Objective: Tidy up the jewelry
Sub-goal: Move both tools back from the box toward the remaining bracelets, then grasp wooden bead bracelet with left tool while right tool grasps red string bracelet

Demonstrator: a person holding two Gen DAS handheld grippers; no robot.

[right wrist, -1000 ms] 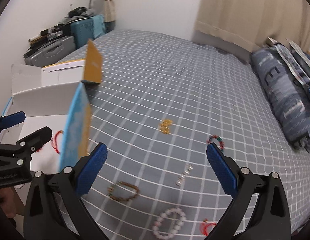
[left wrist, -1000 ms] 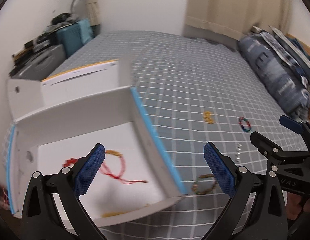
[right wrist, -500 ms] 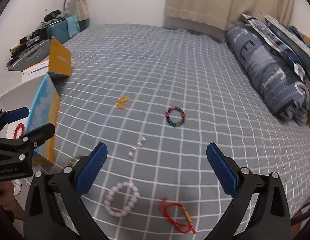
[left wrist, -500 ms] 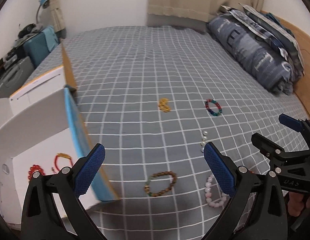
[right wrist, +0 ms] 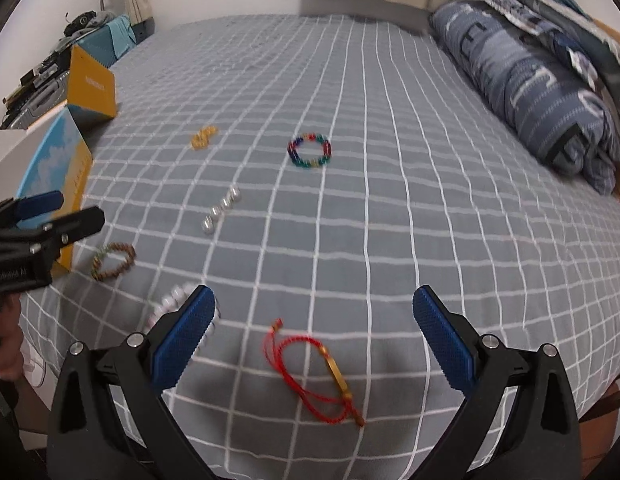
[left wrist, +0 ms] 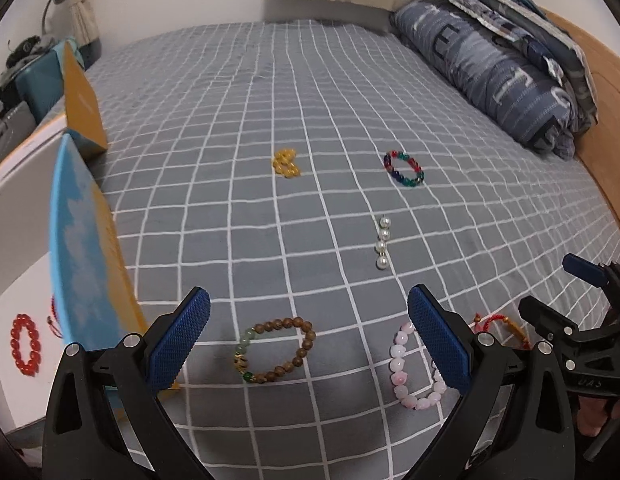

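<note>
Left wrist view: left gripper is held with jaws wide, nothing gripped, above the grey checked bedspread. A wooden bead bracelet lies between the fingers; a pink bead bracelet is partly hidden by the right finger. Open cloth is seen ahead up to the yellow beads, multicolour bracelet and pearl row. A white box with a blue-orange wall is cut off at left; a red bead bracelet lies inside.

Right wrist view: right gripper is seen with jaws wide, empty. A red cord bracelet with a gold bar lies between the fingers, near the bed edge. Some motion blur is noted.
</note>
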